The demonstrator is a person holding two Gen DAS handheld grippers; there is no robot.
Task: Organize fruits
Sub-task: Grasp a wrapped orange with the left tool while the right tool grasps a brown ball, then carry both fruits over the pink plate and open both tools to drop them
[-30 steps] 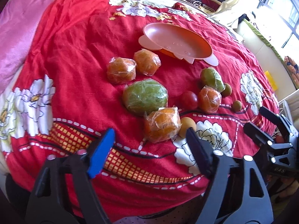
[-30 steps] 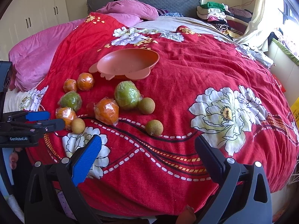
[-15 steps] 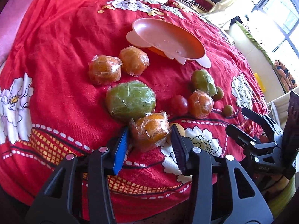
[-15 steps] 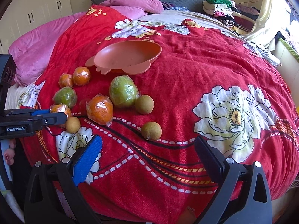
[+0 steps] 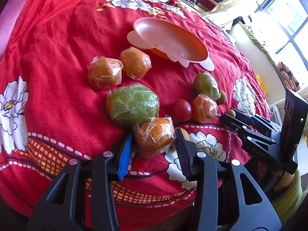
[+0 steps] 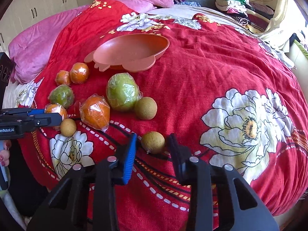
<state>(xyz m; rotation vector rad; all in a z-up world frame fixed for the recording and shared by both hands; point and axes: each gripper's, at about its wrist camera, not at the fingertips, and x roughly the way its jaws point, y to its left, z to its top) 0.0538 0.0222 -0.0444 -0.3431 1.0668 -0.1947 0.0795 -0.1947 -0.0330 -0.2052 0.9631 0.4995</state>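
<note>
- Red flowered blanket (image 5: 57, 48) on the bed, left view: the left tool (image 5: 154, 134) has just been closing and is now clamped on a wrapped orange (image 5: 154, 141). That orange is at the near edge of the fruit pile, right up against a big wrapped green fruit (image 5: 132, 105). The pink bowl (image 5: 173, 38) sits further back.
- Right view: the right tool (image 6: 152, 137) has just closed in too, pads snug on a small brown fruit (image 6: 153, 142) lying on the blanket, a bit apart from the rest.
</note>
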